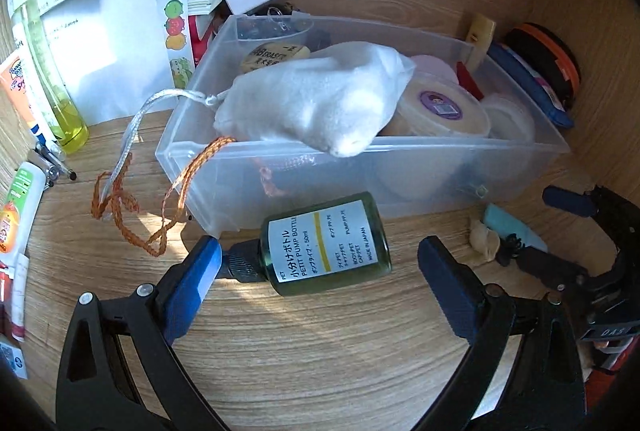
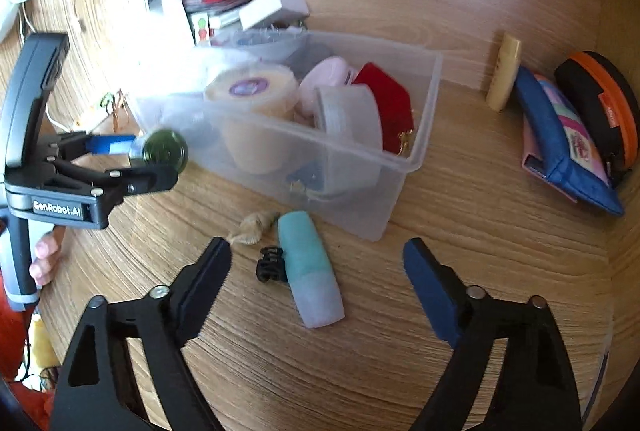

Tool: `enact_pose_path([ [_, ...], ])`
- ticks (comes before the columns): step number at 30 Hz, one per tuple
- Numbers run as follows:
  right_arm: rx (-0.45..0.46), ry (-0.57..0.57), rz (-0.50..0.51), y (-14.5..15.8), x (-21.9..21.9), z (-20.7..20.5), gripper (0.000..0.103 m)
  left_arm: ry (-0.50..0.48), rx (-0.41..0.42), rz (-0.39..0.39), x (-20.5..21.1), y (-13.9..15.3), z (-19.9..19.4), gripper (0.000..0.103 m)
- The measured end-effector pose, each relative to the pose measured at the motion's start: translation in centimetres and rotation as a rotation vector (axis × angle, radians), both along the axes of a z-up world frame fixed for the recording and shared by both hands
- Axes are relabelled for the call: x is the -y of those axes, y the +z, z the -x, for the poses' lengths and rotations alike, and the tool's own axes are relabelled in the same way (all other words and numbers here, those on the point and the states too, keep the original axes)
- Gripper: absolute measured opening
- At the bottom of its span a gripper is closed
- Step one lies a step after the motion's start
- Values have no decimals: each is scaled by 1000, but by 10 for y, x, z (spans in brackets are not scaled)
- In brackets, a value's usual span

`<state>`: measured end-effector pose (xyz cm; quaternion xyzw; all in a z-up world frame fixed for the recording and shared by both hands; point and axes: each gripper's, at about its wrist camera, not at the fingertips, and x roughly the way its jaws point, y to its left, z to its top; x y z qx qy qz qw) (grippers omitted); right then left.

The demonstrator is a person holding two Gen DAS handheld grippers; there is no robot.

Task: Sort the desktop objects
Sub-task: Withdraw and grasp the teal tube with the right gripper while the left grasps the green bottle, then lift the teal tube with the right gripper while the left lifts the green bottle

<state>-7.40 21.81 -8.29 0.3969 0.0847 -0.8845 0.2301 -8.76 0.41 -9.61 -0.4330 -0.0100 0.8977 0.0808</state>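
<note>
Glare washes out the near end of the clear bin (image 2: 416,135). My left hand-held gripper (image 1: 320,263) stands wide around the green pump bottle (image 1: 326,243), lying labelled on the counter (image 1: 320,351) just before it. My right hand-held gripper (image 2: 316,259) gapes empty over a teal tube (image 2: 310,267).

Both wrist views sit low and close over the table (image 1: 320,351), looking forward and down. Left view faces the clear bin's (image 1: 400,167) long side; right view sees its corner from further right. Shared: bin (image 2: 400,191), green bottle (image 1: 324,243), teal tube (image 2: 308,263).
</note>
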Motion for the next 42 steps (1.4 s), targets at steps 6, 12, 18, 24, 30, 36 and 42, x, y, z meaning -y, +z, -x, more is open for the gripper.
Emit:
enact_pose_path([
  [6, 22, 25, -27, -5, 4, -1, 72, 8, -11, 47, -6, -4, 6, 100],
  [12, 58, 56, -39, -10, 8, -1, 65, 4, -24, 102, -11, -8, 7, 100],
  [18, 71, 66, -41, -11, 10, -1, 58, 59, -12, 132, -4, -12, 11, 93],
  [24, 74, 52, -15, -9, 5, 0, 40, 25, -36, 143, -10, -11, 7, 86],
  [30, 75, 62, -10, -9, 11, 4, 38, 21, -65, 87, -3, -5, 0, 86],
  [36, 66, 70, -39, -9, 14, -1, 43, 24, -104, 36, -1, 4, -14, 86],
  [42, 56, 87, -56, -8, 13, -8, 45, 26, -109, 20, -1, 6, -15, 86],
])
